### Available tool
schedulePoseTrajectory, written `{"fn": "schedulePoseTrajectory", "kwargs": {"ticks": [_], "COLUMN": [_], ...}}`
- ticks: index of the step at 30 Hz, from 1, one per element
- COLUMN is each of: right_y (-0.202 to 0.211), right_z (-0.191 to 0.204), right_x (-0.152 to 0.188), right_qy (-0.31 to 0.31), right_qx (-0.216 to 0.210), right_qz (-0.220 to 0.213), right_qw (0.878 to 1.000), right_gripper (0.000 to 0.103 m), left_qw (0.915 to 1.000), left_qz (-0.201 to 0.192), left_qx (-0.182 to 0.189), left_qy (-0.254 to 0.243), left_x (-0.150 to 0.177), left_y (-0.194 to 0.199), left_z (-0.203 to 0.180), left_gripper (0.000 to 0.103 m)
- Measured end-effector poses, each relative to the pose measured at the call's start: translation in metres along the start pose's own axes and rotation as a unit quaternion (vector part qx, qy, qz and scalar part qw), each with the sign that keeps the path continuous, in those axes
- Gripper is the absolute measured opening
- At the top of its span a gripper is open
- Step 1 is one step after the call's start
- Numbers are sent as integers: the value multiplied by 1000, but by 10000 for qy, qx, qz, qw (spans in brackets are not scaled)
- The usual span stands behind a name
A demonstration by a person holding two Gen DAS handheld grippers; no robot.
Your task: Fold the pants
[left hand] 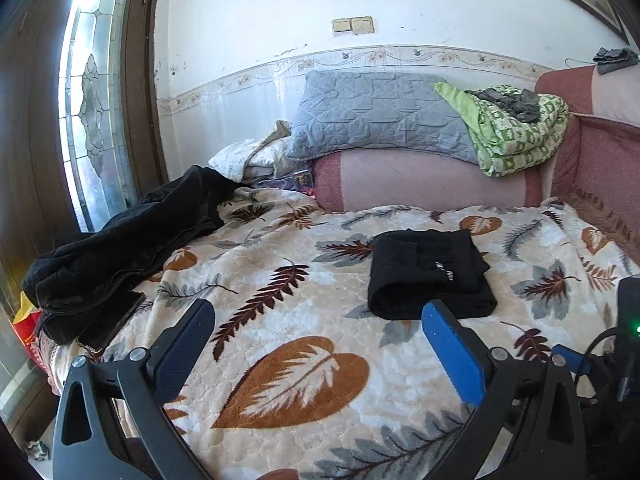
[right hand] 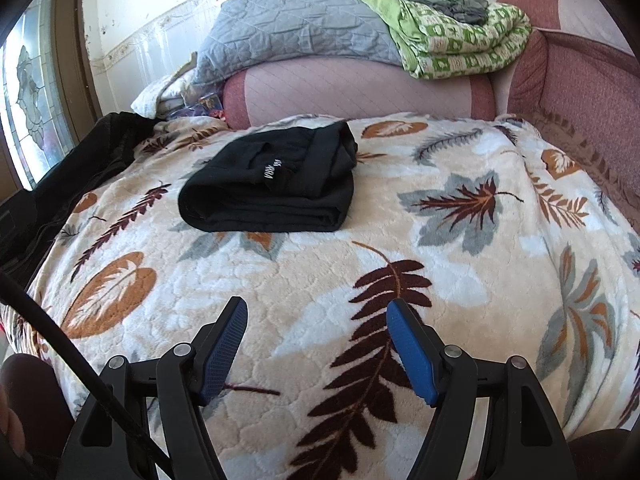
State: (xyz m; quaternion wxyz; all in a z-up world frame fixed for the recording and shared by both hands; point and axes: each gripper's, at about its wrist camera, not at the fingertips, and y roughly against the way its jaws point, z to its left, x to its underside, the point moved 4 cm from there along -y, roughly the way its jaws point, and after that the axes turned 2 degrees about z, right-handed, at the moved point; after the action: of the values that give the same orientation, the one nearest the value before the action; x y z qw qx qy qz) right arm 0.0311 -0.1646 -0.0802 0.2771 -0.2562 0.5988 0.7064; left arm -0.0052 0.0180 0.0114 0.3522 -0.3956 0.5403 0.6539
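Black pants (left hand: pixel 430 272) lie folded into a compact rectangle on the leaf-patterned blanket (left hand: pixel 304 360), with small white lettering on top. They also show in the right wrist view (right hand: pixel 276 184), ahead and to the left. My left gripper (left hand: pixel 316 312) is open and empty, held over the blanket, short of the pants. My right gripper (right hand: pixel 318 308) is open and empty, over the blanket (right hand: pixel 440 280) well short of the pants. Part of the right gripper's body (left hand: pixel 628 312) shows at the left wrist view's right edge.
A heap of dark clothing (left hand: pixel 120 248) lies at the bed's left edge, next to a glass-panelled door (left hand: pixel 96 100). A grey pillow (left hand: pixel 376 112), a green quilt (left hand: pixel 516 128) and a pink bolster (left hand: pixel 432 180) line the far wall. A pink sofa arm (right hand: pixel 580 80) borders the right.
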Motion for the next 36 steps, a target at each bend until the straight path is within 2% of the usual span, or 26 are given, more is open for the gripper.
{"fn": "schedulePoseTrajectory", "kwargs": {"ticks": [6,11,20,36], "right_y": [13,17,17,6], "right_z": [3,-2,-2,9], "right_x": [0,-1,1,8], "right_qy": [4,-96,-28,155], "right_qx": [-103,-116,-110,-40], "right_qz": [-137,-174,-128,43], "right_qw": [9999,9997,9999,9999], "right_gripper": [79,80,82,83], "left_qw": [9995,9967,9884,9812], "left_qz": [84,568,1376,1801], "left_qx": [298,581,614,689], "left_qy": [-116,40,201,66], "left_x": [0,11,38,55], "left_y": [20,15,-6,-23], "left_z": [-16,-21,-16,-20], "left_gripper": [103,103,103,103]}}
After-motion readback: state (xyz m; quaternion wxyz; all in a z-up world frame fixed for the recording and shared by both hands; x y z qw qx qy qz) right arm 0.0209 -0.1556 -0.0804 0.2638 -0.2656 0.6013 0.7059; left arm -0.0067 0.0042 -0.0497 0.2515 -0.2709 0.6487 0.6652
